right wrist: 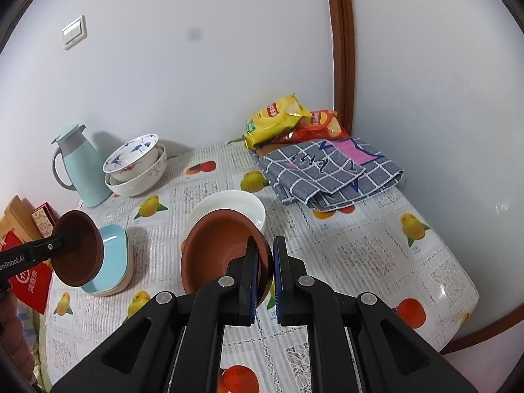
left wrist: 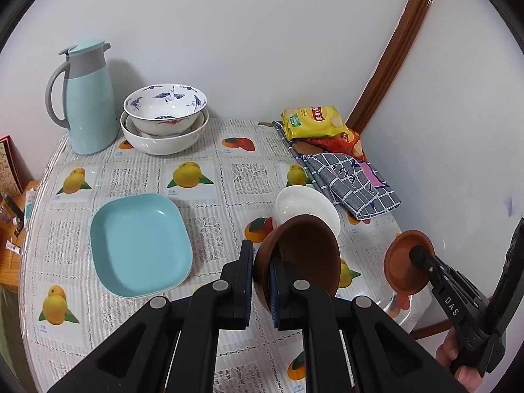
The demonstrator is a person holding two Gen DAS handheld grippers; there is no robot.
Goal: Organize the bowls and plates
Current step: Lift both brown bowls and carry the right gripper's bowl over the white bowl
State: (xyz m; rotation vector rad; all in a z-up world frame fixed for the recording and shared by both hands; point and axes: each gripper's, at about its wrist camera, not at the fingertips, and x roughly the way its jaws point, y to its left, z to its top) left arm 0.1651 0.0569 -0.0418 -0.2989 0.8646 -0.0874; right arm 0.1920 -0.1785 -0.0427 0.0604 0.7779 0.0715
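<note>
- Our left gripper point(left wrist: 261, 263) has its fingers clamped on a brown bowl point(left wrist: 304, 255).
- Our right gripper point(right wrist: 264, 263) fingers pinch another brown bowl point(right wrist: 219, 249), above the bench point(right wrist: 376, 249).

Left hand-held gripper point(left wrist: 261, 271): matte black angular frame; two flat jaws lined with blue ribbed pads; four round silver pivot pins across the linkage arms; white lettering ending "Robot.AI" along its side, seen from the right wrist view. Right hand-held gripper point(right wrist: 264, 271): same black build, blue pads, silver pins; white "DAS" marking on one finger; black handle bar behind.
</note>
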